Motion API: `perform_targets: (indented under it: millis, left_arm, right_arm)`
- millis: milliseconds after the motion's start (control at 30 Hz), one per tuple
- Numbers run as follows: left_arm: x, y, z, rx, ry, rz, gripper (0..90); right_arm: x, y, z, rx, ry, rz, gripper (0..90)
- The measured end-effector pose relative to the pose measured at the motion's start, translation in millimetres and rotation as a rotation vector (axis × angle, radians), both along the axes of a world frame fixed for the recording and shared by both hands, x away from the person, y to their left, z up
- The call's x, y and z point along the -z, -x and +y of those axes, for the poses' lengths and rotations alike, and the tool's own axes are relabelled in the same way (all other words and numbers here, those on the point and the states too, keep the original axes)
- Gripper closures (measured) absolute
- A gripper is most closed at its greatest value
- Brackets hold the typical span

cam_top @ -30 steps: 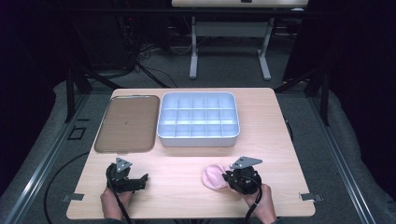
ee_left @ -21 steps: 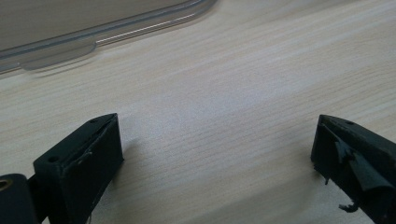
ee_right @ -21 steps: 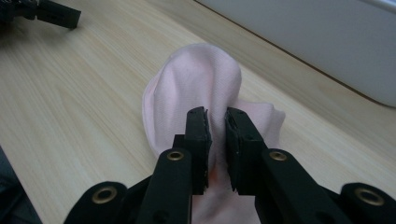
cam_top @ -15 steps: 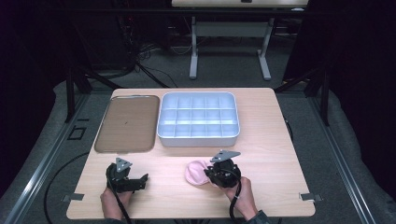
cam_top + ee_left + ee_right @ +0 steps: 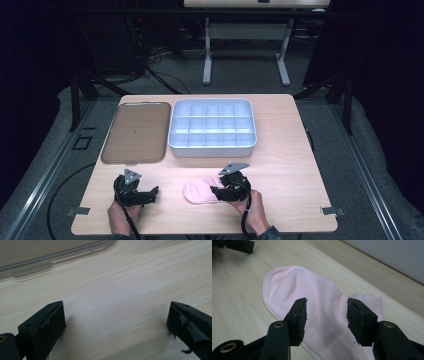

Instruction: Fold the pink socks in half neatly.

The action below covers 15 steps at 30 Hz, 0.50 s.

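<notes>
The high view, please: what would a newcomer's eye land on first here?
Probably the pink sock, lying flat near the table's front edge, with the right gripper over it, jaws apart. Behind it sits the pale divided tray, beside a flat brown lid. The left gripper rests open at front left.

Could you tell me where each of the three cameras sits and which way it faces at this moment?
High view: above the person's side, facing forward and down on the table; both hands, left gripper and right gripper show.
Left gripper view: rides the left gripper, facing bare wood and the brown tray; its open jaws show.
Right gripper view: rides the right gripper, looking down on the pink sock.
Shared: the sock shows in the high and right gripper views.
</notes>
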<state>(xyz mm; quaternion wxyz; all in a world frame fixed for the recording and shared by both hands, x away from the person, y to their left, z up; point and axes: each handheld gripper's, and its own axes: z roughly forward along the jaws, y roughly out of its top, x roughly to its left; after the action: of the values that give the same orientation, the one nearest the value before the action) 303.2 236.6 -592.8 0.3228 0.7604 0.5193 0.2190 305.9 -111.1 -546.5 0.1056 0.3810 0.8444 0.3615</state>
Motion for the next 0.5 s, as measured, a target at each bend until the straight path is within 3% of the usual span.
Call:
perform_targets:
  millis: [167,333,500]
  left_arm:
    - [-0.2,0.1,-0.2,-0.001,-0.002,0.001,1.8]
    - [-0.3,0.0,-0.1,-0.003,-0.002,0.002,1.8]
    - [-0.7,1.1,-0.1,0.012,0.001,-0.010,5.1]
  right_arm:
    - [-9.2,2.0,-28.5,0.076,-0.025,-0.019,50.8]
    - [-6.3,-1.0,-55.3,0.149,-0.015,-0.007,55.4]
    - [4.2,-2.4,-62.1,0.150,0.020,0.019,60.9]
